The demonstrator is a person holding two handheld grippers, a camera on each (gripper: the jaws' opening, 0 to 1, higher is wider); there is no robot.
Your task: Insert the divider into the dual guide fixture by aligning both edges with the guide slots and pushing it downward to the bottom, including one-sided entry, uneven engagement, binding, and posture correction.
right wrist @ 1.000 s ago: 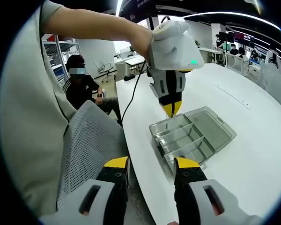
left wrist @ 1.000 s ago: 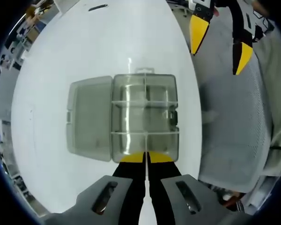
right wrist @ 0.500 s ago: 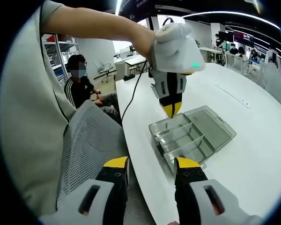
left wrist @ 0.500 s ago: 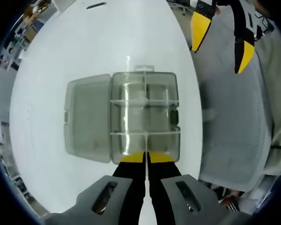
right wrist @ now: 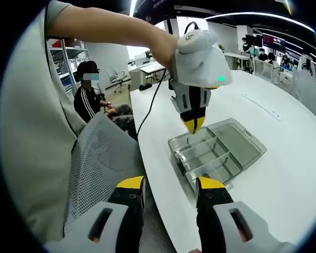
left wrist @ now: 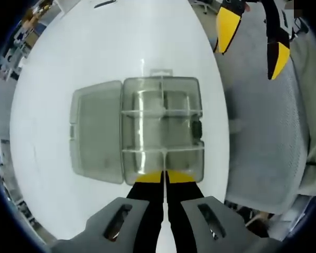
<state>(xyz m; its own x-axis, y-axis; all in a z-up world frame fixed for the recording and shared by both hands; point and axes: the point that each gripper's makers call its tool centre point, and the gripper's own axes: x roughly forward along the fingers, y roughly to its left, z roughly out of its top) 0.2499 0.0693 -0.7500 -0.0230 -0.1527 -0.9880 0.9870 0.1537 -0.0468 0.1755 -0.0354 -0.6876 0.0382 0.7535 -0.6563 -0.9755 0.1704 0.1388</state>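
A clear plastic compartment box (left wrist: 163, 129) lies on the white table (left wrist: 121, 42) with its lid (left wrist: 95, 132) folded open to the left. Thin clear dividers cross its inside. My left gripper (left wrist: 164, 177) hangs above the box's near edge with its yellow tips pressed together; I cannot make out a clear divider between them. In the right gripper view the left gripper (right wrist: 194, 125) points down, shut, just over the far corner of the box (right wrist: 210, 155). My right gripper (right wrist: 171, 185) is open and holds nothing, off the table's edge over a chair. It also appears as the right gripper (left wrist: 252, 39).
A grey mesh chair (left wrist: 263, 137) stands against the table's edge, under the right gripper. The holder's bare arm (right wrist: 110, 26) reaches across the top. Another person (right wrist: 92, 97) sits further back. White tabletop (right wrist: 284, 179) surrounds the box.
The left gripper has crept slightly closer to the box, staying shut. The right gripper has stayed open and nearly still.
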